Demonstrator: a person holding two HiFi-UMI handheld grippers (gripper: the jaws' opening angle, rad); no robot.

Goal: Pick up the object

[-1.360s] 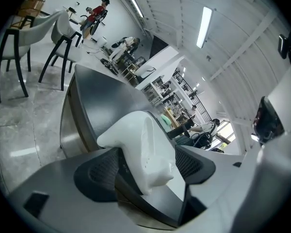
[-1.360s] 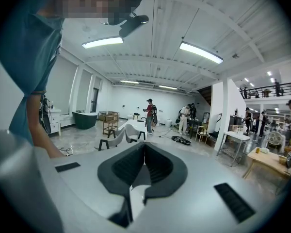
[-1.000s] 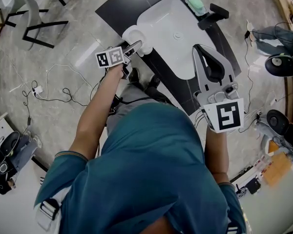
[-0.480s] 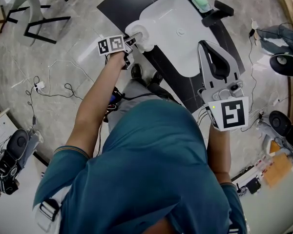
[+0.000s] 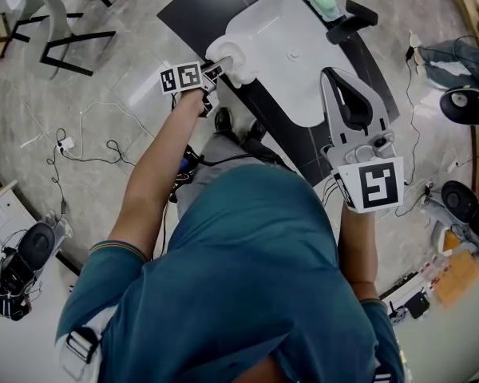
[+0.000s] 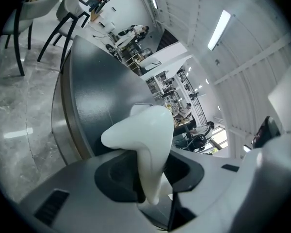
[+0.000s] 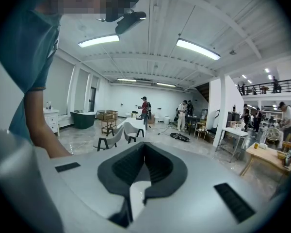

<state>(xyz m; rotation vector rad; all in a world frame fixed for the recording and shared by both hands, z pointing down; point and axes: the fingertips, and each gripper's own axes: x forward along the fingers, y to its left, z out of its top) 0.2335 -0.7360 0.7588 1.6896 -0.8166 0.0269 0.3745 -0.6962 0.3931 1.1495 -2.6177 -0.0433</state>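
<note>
my left gripper (image 6: 150, 178) has just been closing and now pinches the glossy white curved object (image 6: 146, 130) by its thin neck; i'd confirm a firm grip, then lift straight and slow.

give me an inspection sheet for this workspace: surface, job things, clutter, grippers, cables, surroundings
surface: dark countertop carrying a white basin
job's things: white curved object at the basin's near-left corner, between the jaws of the left gripper
clutter: pale green item and black fixture at the basin's far edge
grippers: left gripper jaws have just been closing and pinch the white curved object; right gripper jaws together, nothing between them
cables: loose cables on the floor at left
surroundings: grey polished floor, chair at far left; people stand in the hall beyond
</note>
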